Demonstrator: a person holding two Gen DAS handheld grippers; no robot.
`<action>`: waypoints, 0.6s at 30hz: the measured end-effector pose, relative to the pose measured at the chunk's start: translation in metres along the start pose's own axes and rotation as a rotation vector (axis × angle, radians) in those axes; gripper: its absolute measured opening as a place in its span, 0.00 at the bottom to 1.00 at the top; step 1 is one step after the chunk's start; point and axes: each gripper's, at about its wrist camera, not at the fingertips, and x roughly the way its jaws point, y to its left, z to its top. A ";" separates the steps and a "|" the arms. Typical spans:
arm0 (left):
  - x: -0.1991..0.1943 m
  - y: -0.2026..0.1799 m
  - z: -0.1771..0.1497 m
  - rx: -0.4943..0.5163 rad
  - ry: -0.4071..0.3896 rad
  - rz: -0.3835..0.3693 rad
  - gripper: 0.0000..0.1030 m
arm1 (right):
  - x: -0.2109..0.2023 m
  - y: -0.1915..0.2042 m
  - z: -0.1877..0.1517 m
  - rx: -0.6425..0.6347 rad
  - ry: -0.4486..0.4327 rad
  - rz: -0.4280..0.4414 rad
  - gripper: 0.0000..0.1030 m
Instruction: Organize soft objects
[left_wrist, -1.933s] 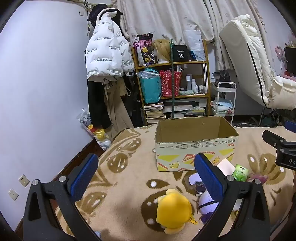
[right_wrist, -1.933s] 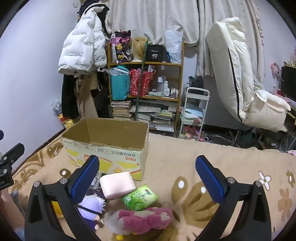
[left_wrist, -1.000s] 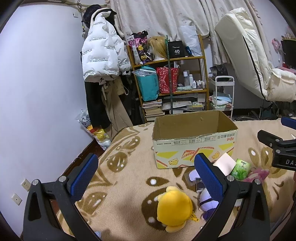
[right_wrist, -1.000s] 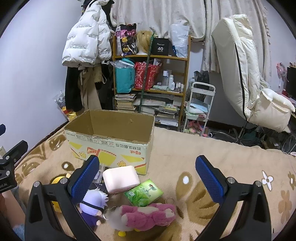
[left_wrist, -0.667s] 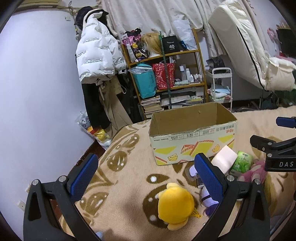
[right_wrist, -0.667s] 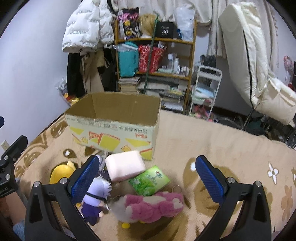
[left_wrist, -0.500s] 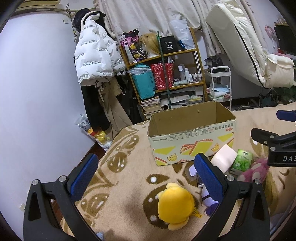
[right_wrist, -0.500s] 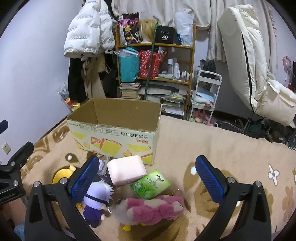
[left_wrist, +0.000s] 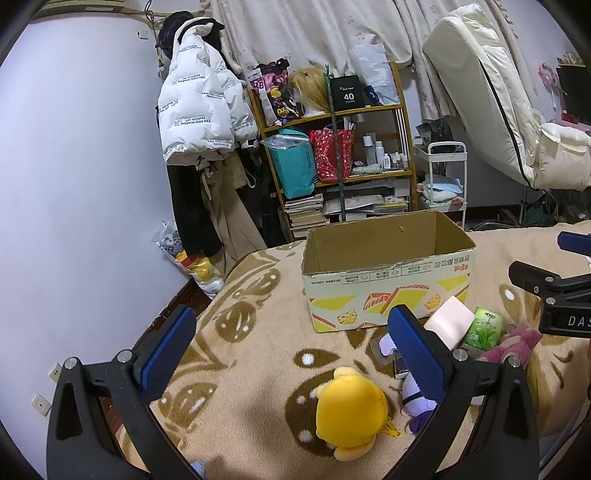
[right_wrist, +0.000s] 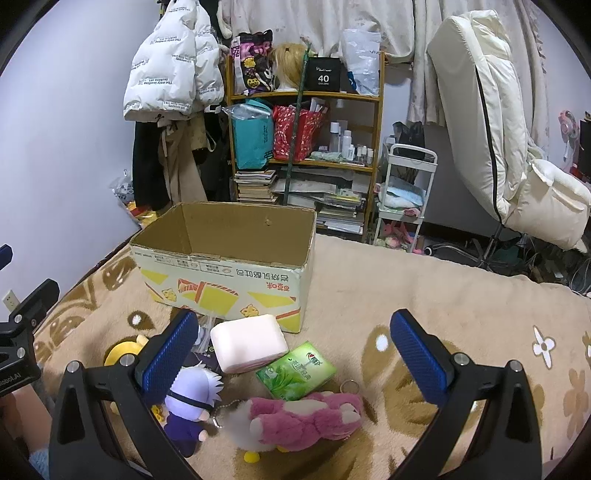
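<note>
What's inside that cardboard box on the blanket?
The cardboard box shows only bare brown inner walls, with nothing poking above its rim. Its floor is hidden behind the front wall in both views, so something low could still lie inside.

We see left gripper: matte black angular plastic arms, forked like Y, each finger tipped with blue ribbed rubber pad. Round silver screws at arm joints. Right gripper: same black frame, same blue textured pads, same silver screws. White lettering "DAS" on its black side block in left wrist view; white lettering ending "Robot.AI" on left gripper body in right wrist view.
</note>
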 end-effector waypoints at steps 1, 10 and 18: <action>0.000 0.000 0.000 0.000 0.000 0.001 0.99 | 0.000 0.000 0.000 0.000 0.000 -0.001 1.00; 0.000 0.000 0.000 0.000 0.000 0.001 0.99 | 0.000 0.001 0.000 -0.007 0.009 0.001 1.00; 0.000 0.000 0.000 0.000 0.000 0.000 0.99 | 0.001 0.002 0.000 -0.004 0.000 -0.002 1.00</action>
